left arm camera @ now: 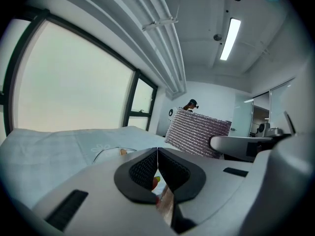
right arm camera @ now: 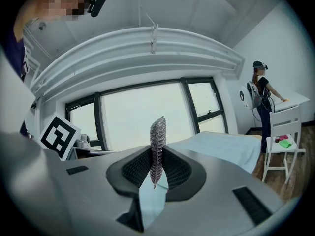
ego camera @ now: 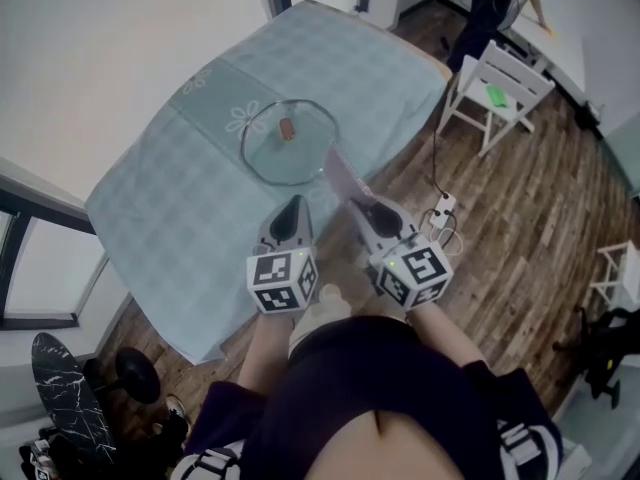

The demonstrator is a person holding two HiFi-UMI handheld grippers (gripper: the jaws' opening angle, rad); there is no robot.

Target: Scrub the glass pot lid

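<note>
Head view: the glass pot lid (ego camera: 288,143) is seen on the table (ego camera: 170,198), toward its near edge.

Left gripper view: the left gripper (left arm camera: 157,151) is closed on nothing, and the lid is half hidden behind it.

Right gripper view: a silver scrub cloth (right arm camera: 157,132) is pinched by the right gripper (right arm camera: 156,155).

The round glass pot lid (ego camera: 289,143) lies on your pale cloth-covered table (ego camera: 170,213), seemingly just ahead of left gripper (ego camera: 293,204) and right gripper (ego camera: 358,206).

1. An office-like workroom was suggested by large windows (right arm camera: 142,117) and a ceiling strip light (left arm camera: 230,32).
2. A cloth-covered bench (ego camera: 180,208), a white chair (ego camera: 500,93) and a power strip (ego camera: 443,208) were seen on plank flooring (ego camera: 520,238).
</note>
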